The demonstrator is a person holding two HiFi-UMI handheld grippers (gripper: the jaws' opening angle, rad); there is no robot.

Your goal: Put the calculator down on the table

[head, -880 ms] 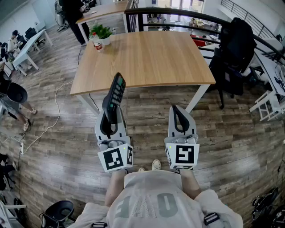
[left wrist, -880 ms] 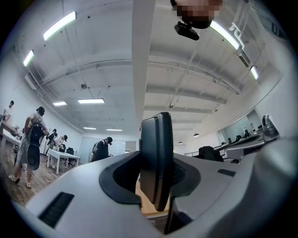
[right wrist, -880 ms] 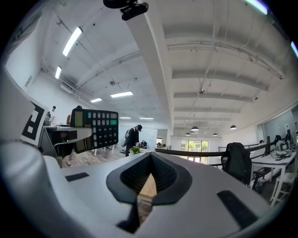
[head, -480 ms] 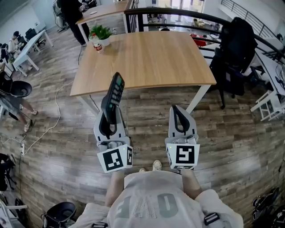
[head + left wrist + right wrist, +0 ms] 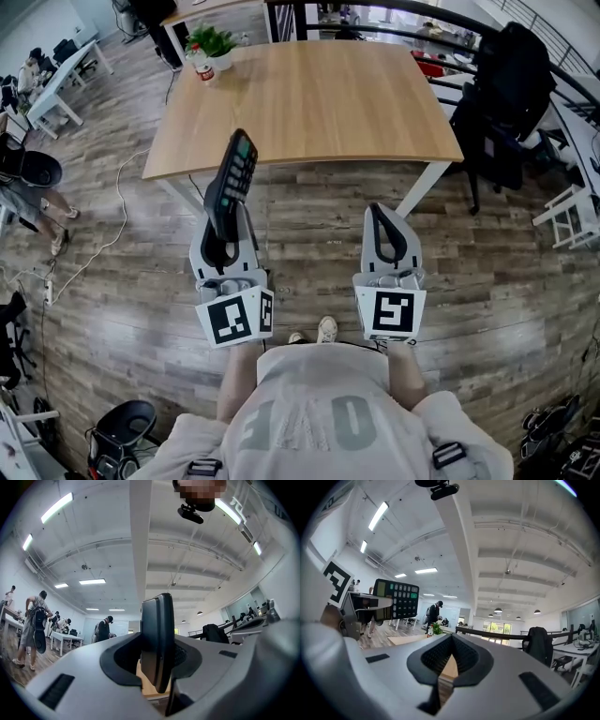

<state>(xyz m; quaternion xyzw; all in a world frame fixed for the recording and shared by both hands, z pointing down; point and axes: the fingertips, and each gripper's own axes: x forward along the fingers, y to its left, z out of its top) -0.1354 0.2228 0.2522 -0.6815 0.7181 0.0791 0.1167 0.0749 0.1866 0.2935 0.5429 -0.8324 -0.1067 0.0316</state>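
My left tongs [image 5: 223, 230] are clenched on the lower end of the black push-button calculator [image 5: 232, 173], its long axis tilting up and forward toward the pale wooden surface [image 5: 319, 103] just ahead. My right tongs [image 5: 380, 217] are pinched together, empty.

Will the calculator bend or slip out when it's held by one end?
Probably stiff: the calculator sticks straight out of the left gripper without drooping. Likely light, since a grip on one end carries it. Its smooth case might slip if the jaws loosen.
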